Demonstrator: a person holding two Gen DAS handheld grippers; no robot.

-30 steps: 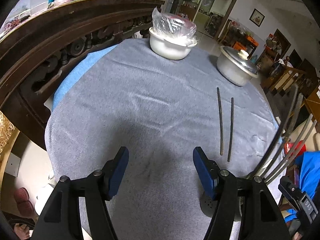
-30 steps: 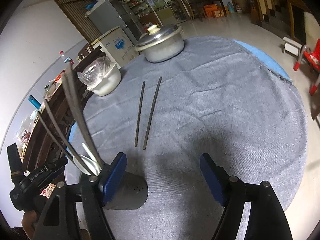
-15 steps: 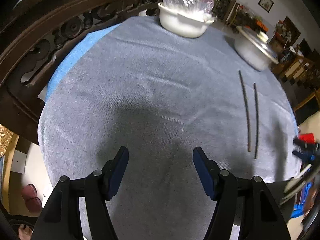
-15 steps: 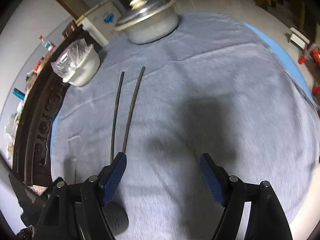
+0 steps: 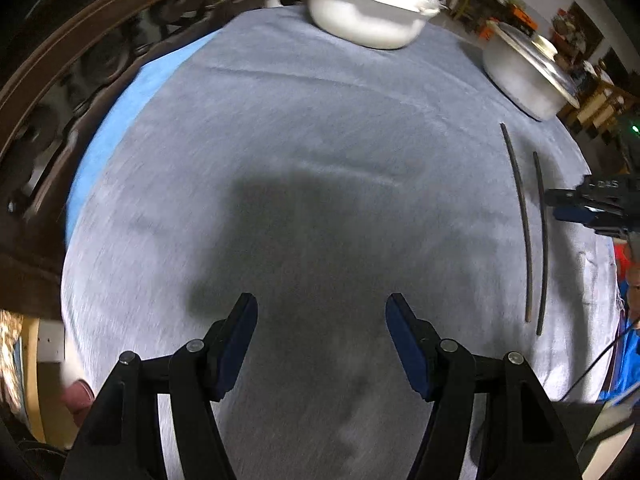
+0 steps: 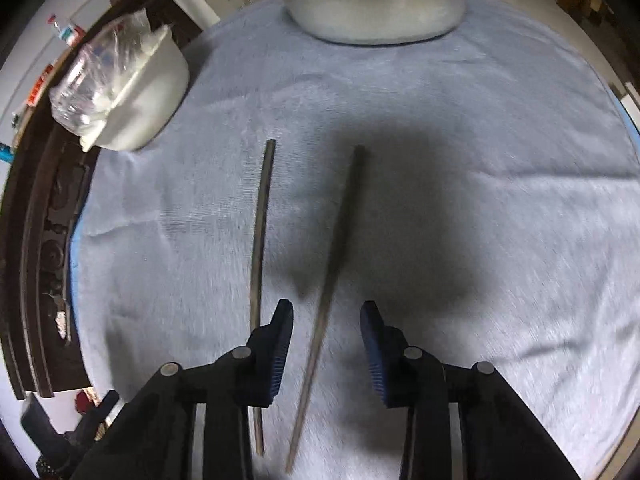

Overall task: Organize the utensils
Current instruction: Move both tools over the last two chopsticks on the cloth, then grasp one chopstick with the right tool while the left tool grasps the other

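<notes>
Two dark chopsticks lie side by side on the grey tablecloth. In the right wrist view the right chopstick [image 6: 336, 264] runs between the jaws of my right gripper [image 6: 326, 318], which is open and straddles it close above the cloth; the left chopstick [image 6: 259, 240] passes just outside the left finger. In the left wrist view both chopsticks [image 5: 524, 232] lie at the far right, and my right gripper [image 5: 588, 206] shows over them. My left gripper [image 5: 322, 312] is open and empty over bare cloth.
A white bowl covered with plastic [image 5: 366, 12] and a lidded metal pot [image 5: 524, 68] stand at the far side of the round table [image 5: 280, 128]. They also show in the right wrist view: bowl [image 6: 132, 96], pot [image 6: 376, 4]. A carved wooden sideboard [image 5: 60, 60] borders the left.
My right gripper has moved forward and down over the chopsticks and narrowed its jaws around the right one. My left gripper has moved forward; the utensil holder has left both views.
</notes>
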